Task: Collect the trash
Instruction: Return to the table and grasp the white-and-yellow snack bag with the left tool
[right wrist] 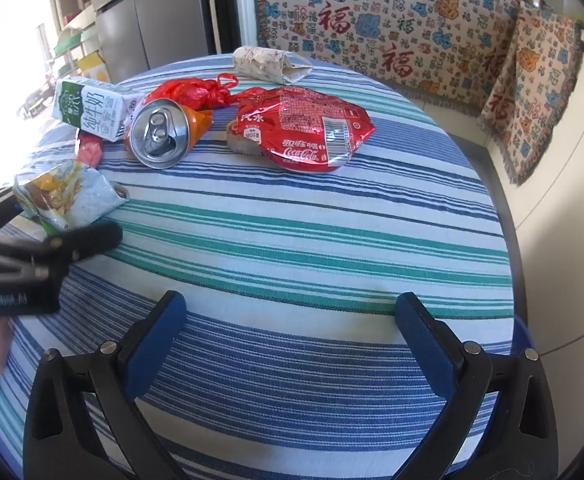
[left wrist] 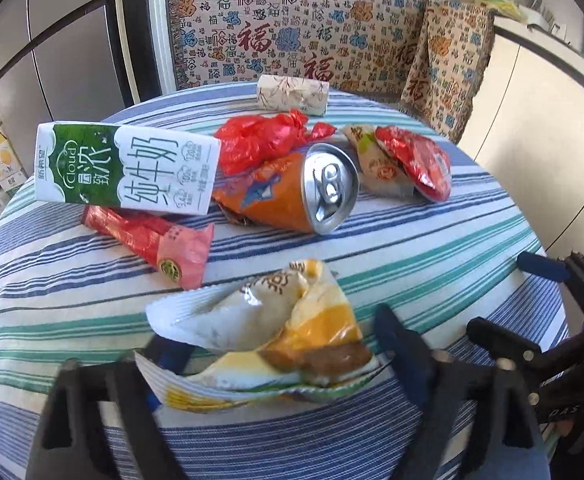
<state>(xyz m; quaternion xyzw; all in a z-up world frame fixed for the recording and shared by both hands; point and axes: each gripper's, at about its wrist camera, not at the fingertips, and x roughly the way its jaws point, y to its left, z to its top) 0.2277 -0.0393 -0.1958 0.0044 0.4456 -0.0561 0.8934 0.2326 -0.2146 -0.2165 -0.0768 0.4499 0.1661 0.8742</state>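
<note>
Striped cloth in blue, green and white covers the round tabletop (right wrist: 292, 216), with a patterned throw draped on the seat behind. Between the fingers of the left claw (left wrist: 275, 356) sits a crumpled yellow-and-white snack wrapper (left wrist: 275, 328), apparently gripped and raised off the cloth, though whether the pads truly press it I cannot tell for sure. It looks feather-light, soft and slick, so a pinch across its bunched middle should hold better than one on a loose corner. Beyond that claw lie a milk carton (left wrist: 127, 168), a crushed orange can (left wrist: 300, 192), a red plastic bag (left wrist: 259, 140) and a red sausage wrapper (left wrist: 147, 240). The right claw (right wrist: 292, 344) stands wide and empty over bare cloth, a flattened red cola pack (right wrist: 308, 128) well ahead of it; that one is stiff foil with sharp creases, probably best taken by an edge.
</note>
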